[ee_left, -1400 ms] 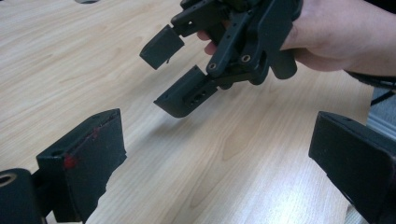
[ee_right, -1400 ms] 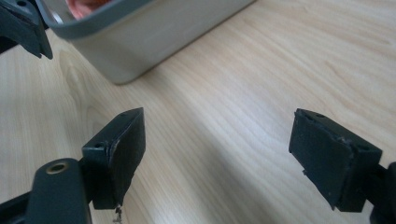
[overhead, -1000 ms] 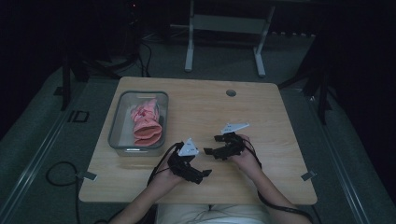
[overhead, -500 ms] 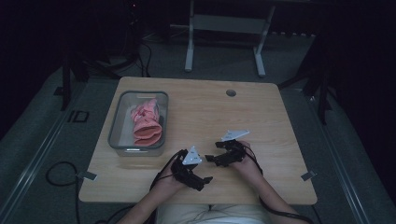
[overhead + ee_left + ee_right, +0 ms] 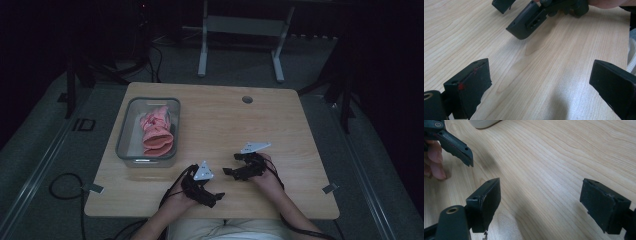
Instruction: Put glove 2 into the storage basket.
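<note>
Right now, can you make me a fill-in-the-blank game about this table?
1. The pink cloth lies inside the clear ____.
2. The left gripper has its jaws ____, with nothing between them.
3. The right gripper is near the table's ____ edge, close to the person.
4. Both grippers hold ____.

Missing words: bin; open; front; nothing

A wooden table carries a clear tub, standing well off beyond the left claw.
</note>
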`<state>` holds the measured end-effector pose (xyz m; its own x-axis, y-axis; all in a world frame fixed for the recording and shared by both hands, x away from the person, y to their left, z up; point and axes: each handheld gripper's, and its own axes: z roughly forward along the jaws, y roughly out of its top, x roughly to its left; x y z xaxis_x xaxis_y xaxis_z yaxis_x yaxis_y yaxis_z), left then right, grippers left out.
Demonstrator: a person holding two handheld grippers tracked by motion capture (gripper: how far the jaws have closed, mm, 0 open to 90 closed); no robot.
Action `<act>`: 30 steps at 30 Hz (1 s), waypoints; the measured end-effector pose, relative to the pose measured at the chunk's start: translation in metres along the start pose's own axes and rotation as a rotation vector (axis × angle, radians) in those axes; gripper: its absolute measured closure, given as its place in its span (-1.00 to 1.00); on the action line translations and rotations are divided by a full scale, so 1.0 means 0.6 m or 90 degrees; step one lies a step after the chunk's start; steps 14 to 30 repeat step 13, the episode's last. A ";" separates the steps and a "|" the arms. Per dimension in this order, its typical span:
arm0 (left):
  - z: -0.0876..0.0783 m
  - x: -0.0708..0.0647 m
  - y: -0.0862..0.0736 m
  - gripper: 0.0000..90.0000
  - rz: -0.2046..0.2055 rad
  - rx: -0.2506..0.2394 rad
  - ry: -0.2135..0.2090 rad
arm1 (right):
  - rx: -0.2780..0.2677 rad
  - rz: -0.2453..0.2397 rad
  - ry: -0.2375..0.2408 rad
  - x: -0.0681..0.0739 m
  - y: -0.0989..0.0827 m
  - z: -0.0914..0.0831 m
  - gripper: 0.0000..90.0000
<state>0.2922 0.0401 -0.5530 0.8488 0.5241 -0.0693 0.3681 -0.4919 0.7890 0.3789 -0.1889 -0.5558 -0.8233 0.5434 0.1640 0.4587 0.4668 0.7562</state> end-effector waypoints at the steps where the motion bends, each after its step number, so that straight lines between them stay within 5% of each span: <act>1: 0.001 0.000 -0.002 -0.93 -0.002 0.004 0.000 | 0.000 0.002 0.004 0.000 -0.001 0.000 -0.62; 30: 0.000 -0.002 -0.006 -0.93 0.009 -0.003 0.009 | -0.002 -0.004 0.008 -0.001 -0.001 0.000 -0.65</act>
